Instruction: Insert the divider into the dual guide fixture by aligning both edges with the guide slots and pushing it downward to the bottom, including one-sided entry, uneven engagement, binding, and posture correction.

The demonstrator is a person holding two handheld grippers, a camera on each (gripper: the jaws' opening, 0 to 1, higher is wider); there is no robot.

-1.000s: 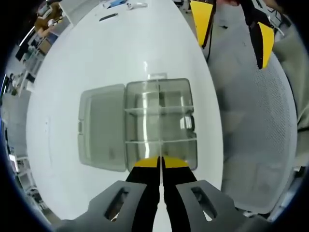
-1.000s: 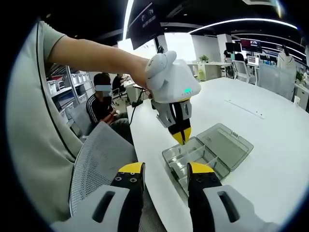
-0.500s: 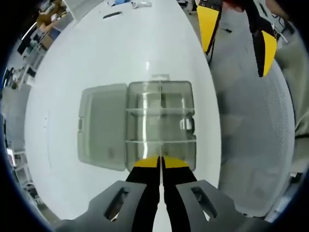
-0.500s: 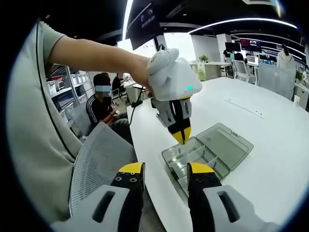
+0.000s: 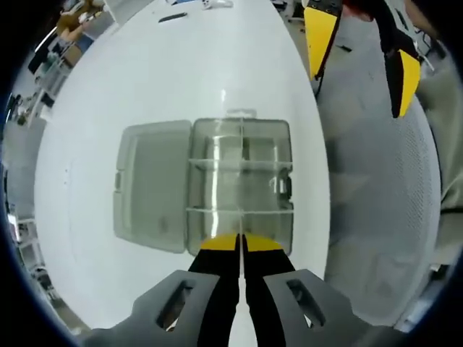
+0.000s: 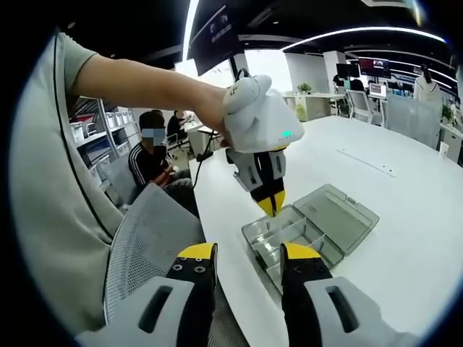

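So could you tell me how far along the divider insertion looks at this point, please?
Done: the organizer box lies on the table with its lid folded open. In hand: the left gripper, jaws shut, hovers above the box; a divider between them can't be confirmed. The right gripper waits open, off the table edge. Left: aligning and pushing down.

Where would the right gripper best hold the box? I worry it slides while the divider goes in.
Probably the box's upright wall nearest the table edge, pinched from above: it is thin, and the flat open lid blocks the far side. The right gripper is open.

No lettering, label, brand or number can be read on anything.
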